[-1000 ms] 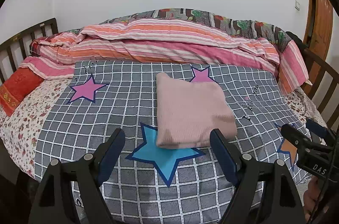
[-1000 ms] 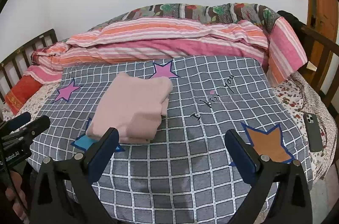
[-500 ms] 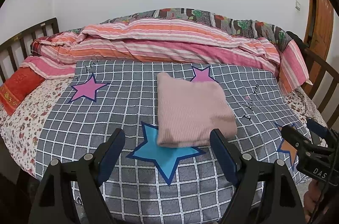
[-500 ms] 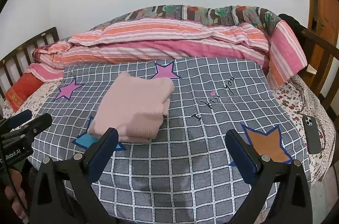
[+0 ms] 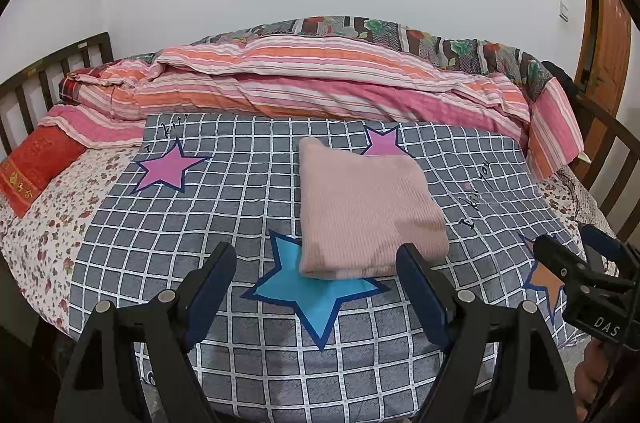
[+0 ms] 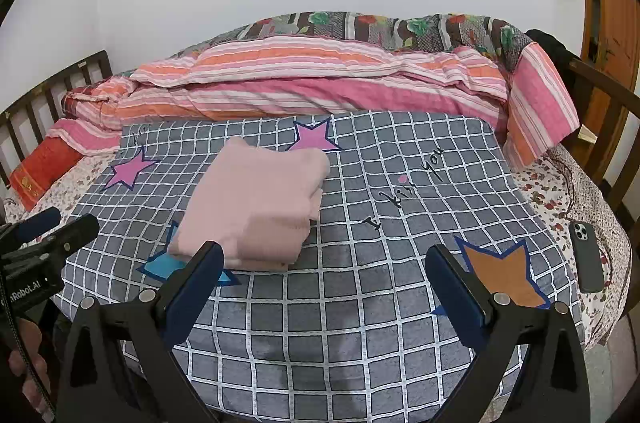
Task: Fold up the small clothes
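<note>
A grey checked blanket with coloured stars (image 5: 224,223) covers the bed. Near its middle, toward the front edge, lies a folded pink ribbed knit garment (image 5: 366,207): soft, light, floppy, best pinched at a near corner. Left tool (image 5: 316,287) and right tool (image 6: 324,283) hover with fingers apart, empty.

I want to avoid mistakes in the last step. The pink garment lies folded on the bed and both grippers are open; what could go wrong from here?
1. The pink garment shows loose layers at its right edge; a bump from the left gripper, close by, might unfold it.
2. The phone lies near the mattress edge; the right gripper swinging right could knock it off.
</note>
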A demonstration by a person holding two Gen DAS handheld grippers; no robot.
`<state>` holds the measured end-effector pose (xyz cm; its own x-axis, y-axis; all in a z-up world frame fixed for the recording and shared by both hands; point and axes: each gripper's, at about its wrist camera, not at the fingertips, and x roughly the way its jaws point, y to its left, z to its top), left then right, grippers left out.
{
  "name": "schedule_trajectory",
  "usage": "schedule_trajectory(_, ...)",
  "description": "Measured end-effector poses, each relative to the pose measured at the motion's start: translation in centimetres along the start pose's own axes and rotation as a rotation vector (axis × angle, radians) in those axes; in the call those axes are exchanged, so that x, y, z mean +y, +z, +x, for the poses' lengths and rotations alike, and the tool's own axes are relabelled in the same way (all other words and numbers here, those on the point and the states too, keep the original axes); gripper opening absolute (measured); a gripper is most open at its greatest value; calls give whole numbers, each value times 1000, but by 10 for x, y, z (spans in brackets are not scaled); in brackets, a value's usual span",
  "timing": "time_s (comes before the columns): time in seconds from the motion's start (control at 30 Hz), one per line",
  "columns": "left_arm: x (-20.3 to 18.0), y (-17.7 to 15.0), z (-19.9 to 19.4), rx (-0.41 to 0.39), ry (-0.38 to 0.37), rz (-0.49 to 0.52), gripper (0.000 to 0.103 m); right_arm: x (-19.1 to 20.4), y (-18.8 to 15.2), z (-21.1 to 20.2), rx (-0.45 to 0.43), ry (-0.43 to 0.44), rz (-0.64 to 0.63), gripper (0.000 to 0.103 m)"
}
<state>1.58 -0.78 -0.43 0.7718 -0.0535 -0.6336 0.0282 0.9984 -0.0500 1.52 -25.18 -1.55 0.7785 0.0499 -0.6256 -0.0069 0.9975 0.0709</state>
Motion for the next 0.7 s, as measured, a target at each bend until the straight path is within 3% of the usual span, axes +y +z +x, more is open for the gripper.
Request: schedule_trajectory(0.7,3,0,-1,-2,4,-2,81,0,3,-3,-5,6,0,99)
